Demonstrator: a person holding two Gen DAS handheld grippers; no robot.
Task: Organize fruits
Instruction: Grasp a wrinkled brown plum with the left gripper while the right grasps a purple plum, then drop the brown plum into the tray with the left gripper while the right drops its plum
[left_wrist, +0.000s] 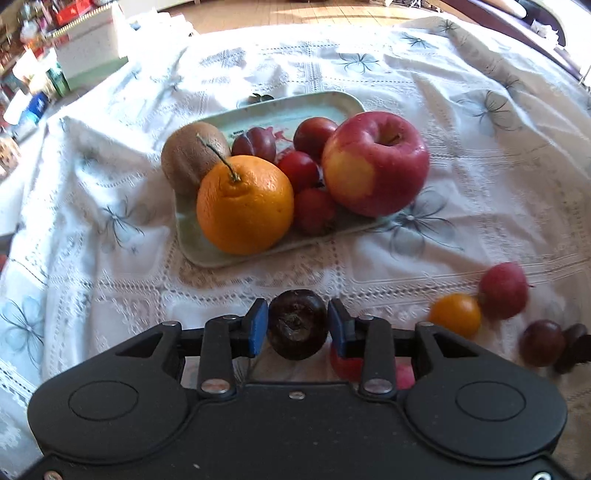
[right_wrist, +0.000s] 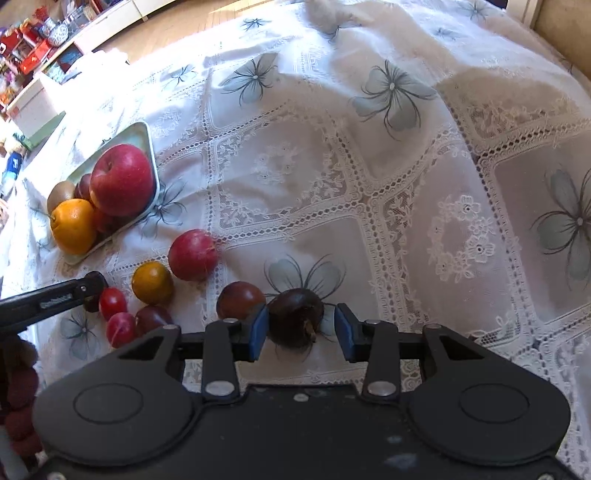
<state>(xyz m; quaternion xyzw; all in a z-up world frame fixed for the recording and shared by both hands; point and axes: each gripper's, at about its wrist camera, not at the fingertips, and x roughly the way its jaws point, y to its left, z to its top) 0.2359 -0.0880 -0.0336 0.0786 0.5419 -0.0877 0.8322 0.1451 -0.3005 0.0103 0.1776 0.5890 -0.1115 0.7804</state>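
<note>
A white lace cloth printed with grey-blue flowers (right_wrist: 369, 184) covered the bench. On it sat a pale green rectangular tray (left_wrist: 207, 254) holding fruit. Loose on the cloth near the tray lay a round red fruit (right_wrist: 192, 254), a small yellow-orange fruit (right_wrist: 152, 283) just beside it, several small red and dark plums (right_wrist: 120, 328), a dark reddish-brown plum (right_wrist: 238, 298), and a dark brown chestnut-shaped fruit (right_wrist: 295, 322).

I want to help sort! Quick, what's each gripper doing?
Left gripper: jaws around a dark brown round chestnut; grip unclear.
Right gripper: open around another dark chestnut on the white lace tablecloth.
</note>
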